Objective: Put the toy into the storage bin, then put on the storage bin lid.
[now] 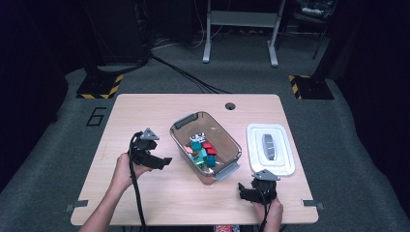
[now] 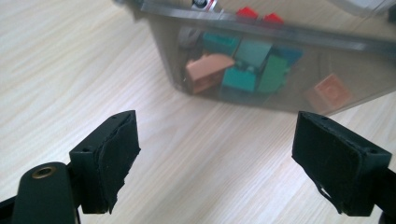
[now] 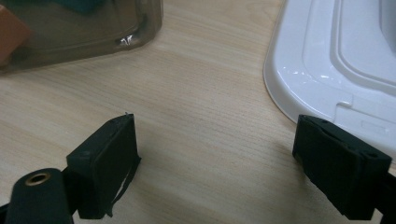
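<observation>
Both jaws spread, empty | left gripper [image 1: 164, 161] beside my block-filled bin [image 1: 180, 137], right gripper [image 1: 241, 191] near lid [image 1: 285, 145] | step: approach | next: I grip lid, seat it on bin.

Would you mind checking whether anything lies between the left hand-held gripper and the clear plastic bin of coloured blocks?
Nothing visible does. The left hand-held gripper has open jaws facing the clear plastic bin of coloured blocks, with bare light wooden table between them.
</observation>
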Available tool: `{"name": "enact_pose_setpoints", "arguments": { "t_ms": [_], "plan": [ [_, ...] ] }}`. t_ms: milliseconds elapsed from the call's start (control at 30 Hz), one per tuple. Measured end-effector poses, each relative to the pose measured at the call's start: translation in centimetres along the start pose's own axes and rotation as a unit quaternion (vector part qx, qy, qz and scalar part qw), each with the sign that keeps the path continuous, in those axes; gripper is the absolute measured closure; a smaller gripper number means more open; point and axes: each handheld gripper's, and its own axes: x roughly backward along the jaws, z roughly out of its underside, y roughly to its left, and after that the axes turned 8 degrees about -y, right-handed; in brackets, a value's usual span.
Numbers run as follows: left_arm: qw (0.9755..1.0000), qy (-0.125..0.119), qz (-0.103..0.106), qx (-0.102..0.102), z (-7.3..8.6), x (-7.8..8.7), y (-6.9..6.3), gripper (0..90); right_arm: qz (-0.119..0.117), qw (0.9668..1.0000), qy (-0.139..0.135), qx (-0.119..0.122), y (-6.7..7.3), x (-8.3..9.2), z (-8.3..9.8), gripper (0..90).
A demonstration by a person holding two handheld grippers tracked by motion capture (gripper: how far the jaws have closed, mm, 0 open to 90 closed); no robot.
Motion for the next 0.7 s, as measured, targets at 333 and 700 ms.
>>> {"name": "enact_pose_setpoints", "arguments": {
  "t_ms": [333,700],
  "plan": [
    [0.9993,-0.003,-0.022,0.029,4.3,-1.5,2.0,13.7,0.002,1.0,0.0,0.0,0.0,0.0,0.0,12.7],
    [0.9967,-0.005,-0.065,0.048,7.4,-2.9,3.8,2.1,-0.015,0.9998,0.002,-0.011,-0.8,0.3,-0.4,3.6]
  ]
}}
